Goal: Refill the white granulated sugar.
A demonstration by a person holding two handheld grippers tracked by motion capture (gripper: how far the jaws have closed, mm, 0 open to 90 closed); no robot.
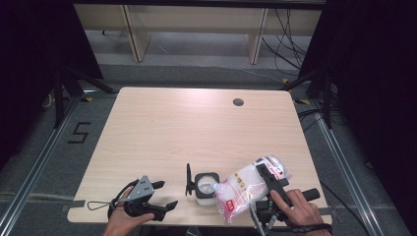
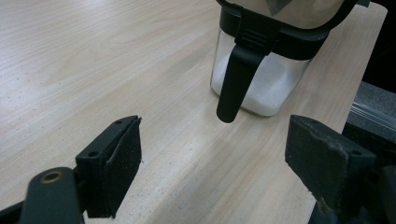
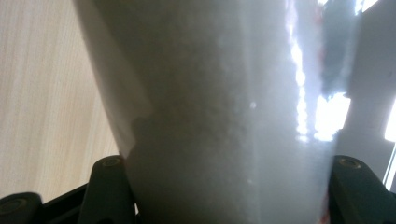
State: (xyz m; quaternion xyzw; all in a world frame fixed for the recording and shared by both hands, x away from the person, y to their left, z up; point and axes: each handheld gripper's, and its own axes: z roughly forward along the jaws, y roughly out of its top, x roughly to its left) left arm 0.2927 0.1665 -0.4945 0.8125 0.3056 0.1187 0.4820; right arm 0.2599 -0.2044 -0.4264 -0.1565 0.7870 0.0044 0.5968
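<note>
A clear square container [image 1: 206, 187] with a black rim holds white granules near the table's front edge. Its lid [image 1: 188, 179] stands flipped up on the left side. A plastic bag of white granules [image 1: 241, 189] lies tilted with its lower end at the container's right side. My right gripper [image 1: 265, 173] is shut on the bag's upper end. In the right gripper view the bag [image 3: 224, 116] sits between both black jaws of that gripper [image 3: 229, 186]. My left gripper [image 1: 164, 195] rests open on the table left of the container. In its own view the left gripper [image 2: 219, 163] faces the container [image 2: 261, 70] and its black latch [image 2: 236, 84].
The light wooden table [image 1: 196, 123] has a round cable hole [image 1: 238, 102] at the back right. Its front edge runs just below both hands. Wooden furniture legs and loose cables stand on the grey floor beyond the table.
</note>
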